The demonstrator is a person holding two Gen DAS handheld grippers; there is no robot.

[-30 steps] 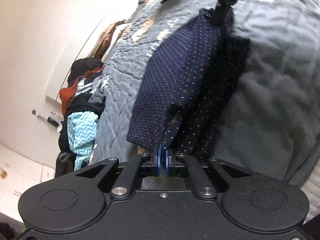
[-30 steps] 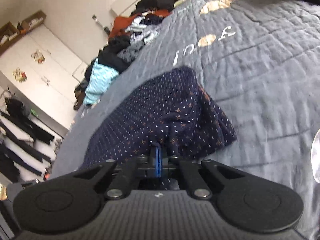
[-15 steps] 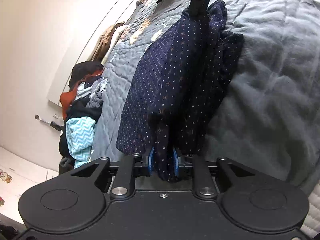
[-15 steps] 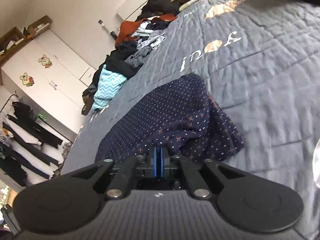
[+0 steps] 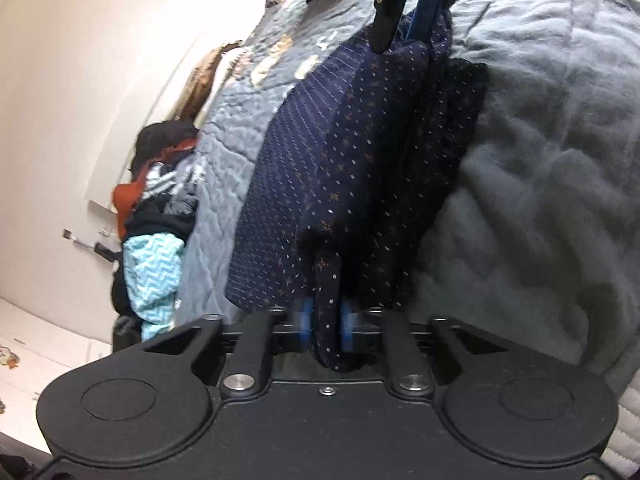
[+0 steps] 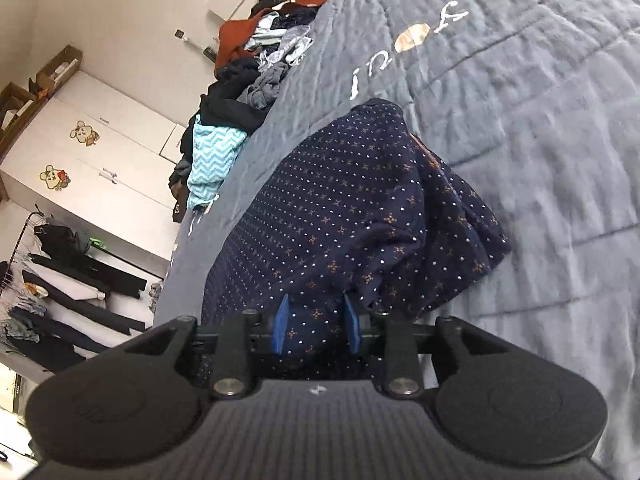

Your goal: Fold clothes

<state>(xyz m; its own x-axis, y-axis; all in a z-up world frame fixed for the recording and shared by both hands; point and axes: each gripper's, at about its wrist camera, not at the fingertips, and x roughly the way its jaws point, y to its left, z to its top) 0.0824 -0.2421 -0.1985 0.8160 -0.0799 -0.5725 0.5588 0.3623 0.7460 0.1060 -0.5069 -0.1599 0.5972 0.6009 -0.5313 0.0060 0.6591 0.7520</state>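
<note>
A navy dotted garment (image 5: 360, 160) lies in a long fold on the grey quilted bed (image 5: 232, 128). My left gripper (image 5: 327, 320) is at its near end, jaws closing with a thick fold of the cloth pinched between the blue pads. At the far end, the right gripper (image 5: 404, 36) shows from above, fingers apart. In the right wrist view the garment (image 6: 340, 208) spreads ahead, and my right gripper (image 6: 316, 324) has its jaws opening; the cloth lies loosely between the spread blue pads.
A heap of mixed clothes (image 6: 248, 92), with a teal zigzag piece, sits along the bed's left edge by the wall. A white wardrobe (image 6: 100, 152) and a rack of hanging clothes (image 6: 48, 280) stand beyond. A fluffy grey blanket (image 5: 540, 160) covers the right side.
The garment came down from hanging to lying on the bed. My left jaws parted and took a thicker fold. The right pads, shut on the cloth before, now stand apart.
</note>
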